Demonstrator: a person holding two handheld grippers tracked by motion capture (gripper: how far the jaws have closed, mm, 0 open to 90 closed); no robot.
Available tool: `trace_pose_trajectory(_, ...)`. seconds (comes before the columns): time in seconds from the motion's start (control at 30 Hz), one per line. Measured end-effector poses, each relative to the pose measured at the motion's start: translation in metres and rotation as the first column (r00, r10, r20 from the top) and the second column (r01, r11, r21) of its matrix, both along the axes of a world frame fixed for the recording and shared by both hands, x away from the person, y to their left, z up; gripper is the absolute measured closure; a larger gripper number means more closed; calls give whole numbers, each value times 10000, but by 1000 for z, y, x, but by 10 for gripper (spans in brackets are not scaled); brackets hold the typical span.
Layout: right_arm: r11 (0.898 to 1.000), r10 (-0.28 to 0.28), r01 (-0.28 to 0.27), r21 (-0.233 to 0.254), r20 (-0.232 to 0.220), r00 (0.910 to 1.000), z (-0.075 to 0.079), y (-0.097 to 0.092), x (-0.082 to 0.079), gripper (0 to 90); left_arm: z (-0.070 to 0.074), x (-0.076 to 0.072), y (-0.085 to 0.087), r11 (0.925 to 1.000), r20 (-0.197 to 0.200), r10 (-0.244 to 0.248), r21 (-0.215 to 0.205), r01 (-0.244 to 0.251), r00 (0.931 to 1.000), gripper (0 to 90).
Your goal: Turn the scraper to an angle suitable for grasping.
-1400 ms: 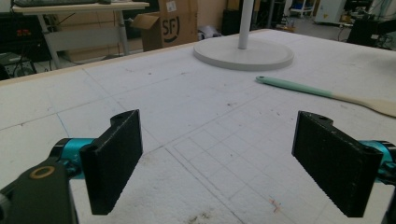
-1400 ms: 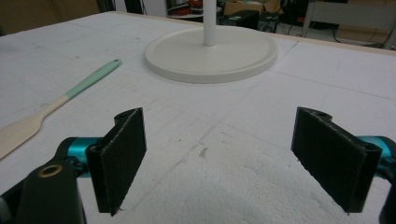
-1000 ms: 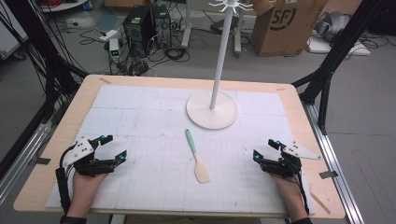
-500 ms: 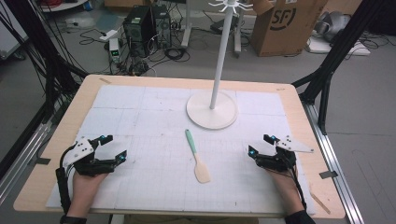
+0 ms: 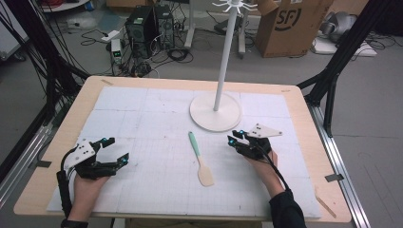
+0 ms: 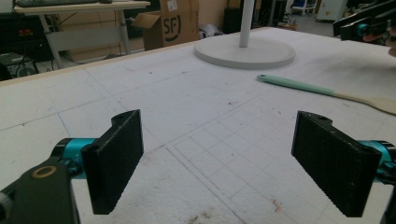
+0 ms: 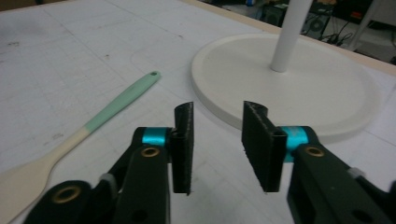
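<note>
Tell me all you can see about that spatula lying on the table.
The spatula lies flat on the white gridded mat, in front of the round white stand base and apart from it. Its mint-green handle, with a small hole at the tip, points toward the base; the cream blade, flat and paddle-shaped, points toward the person. It looks like silicone or plastic. Nothing touches it but the mat; it lies between the two grippers, nearer the right gripper.

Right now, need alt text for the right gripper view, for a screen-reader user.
The right gripper, its two black jaws part closed with nothing between them, hangs over a white gridded mat. A spatula with a mint green handle and cream blade lies to its left. The round white base of a stand, with its pole, sits just beyond the jaws.
</note>
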State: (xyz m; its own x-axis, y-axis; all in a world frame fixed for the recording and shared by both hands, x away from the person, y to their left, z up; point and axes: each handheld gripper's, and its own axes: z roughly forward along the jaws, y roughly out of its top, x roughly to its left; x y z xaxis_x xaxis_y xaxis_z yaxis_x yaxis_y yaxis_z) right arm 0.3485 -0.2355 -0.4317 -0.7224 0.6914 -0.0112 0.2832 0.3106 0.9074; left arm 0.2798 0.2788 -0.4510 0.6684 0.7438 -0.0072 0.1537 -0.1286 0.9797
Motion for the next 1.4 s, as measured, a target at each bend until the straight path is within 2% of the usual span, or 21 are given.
trace_pose_trajectory(0.17,9990,416,-423,-122,-488,9979,-6,25,18,870,0,0,0,10000,-6,4,28,-4,10000,174)
trace_pose_trajectory(0.23,9978,612,-627,-221,-609,9963,-7,37,23,898,0,0,0,10000,-10,-9,10,9,10000,174)
trace_pose_trajectory(0.3,9970,712,-731,-256,-691,9951,-8,43,25,899,0,0,0,10000,-27,2,3,-2,10000,174)
trace_pose_trajectory(0.33,9942,952,-990,-411,-873,9916,-9,55,30,900,0,0,0,10000,-10,-12,9,12,10000,174)
trace_pose_trajectory(0.43,9887,1248,-1323,-697,-1033,9868,-12,73,36,900,0,0,0,10000,0,-19,18,19,10000,174)
trace_pose_trajectory(0.57,9814,1362,-1525,-1165,-1373,9811,-16,93,43,900,0,0,0,10000,-5,-37,17,37,10000,174)
trace_pose_trajectory(0.7,9672,1493,-1778,-1814,-1601,9757,-19,112,48,900,0,0,0,10000,8,-37,35,37,10000,175)
trace_pose_trajectory(0.83,9634,1667,-2001,-1784,-1857,9684,-19,122,49,900,0,0,0,10000,9,-39,50,39,10000,175)
trace_pose_trajectory(0.93,9600,1837,-2158,-1782,-1804,9663,-19,127,49,900,0,0,0,10000,14,-36,52,35,10000,175)
trace_pose_trajectory(1.03,9501,2246,-2584,-1750,-1914,9555,-19,139,46,900,0,0,0,10000,1,-37,62,37,10000,175)
trace_pose_trajectory(1.17,9305,2826,-3183,-1813,-1976,9387,-19,152,41,900,0,0,0,10000,0,-28,61,28,10000,175)
trace_pose_trajectory(1.2,9305,2826,-3183,-1813,-1976,9387,-19,152,41,900,0,0,0,10000,2,-27,62,27,10000,175)
trace_pose_trajectory(1.23,9133,3260,-3604,-1895,-1903,9260,-19,159,37,900,0,0,0,10000,2,-25,59,25,10000,175)
trace_pose_trajectory(1.3,9000,3546,-3904,-1937,-1952,9144,-18,166,34,900,0,0,0,10000,2,-23,62,23,10000,175)
trace_pose_trajectory(1.37,8960,3607,-3978,-1974,-1992,9112,-18,168,32,900,0,0,0,10000,3,-25,70,25,10000,175)
trace_pose_trajectory(1.4,8879,3781,-4131,-2022,-1907,9059,-18,172,31,900,0,0,0,10000,2,-28,65,28,10000,175)
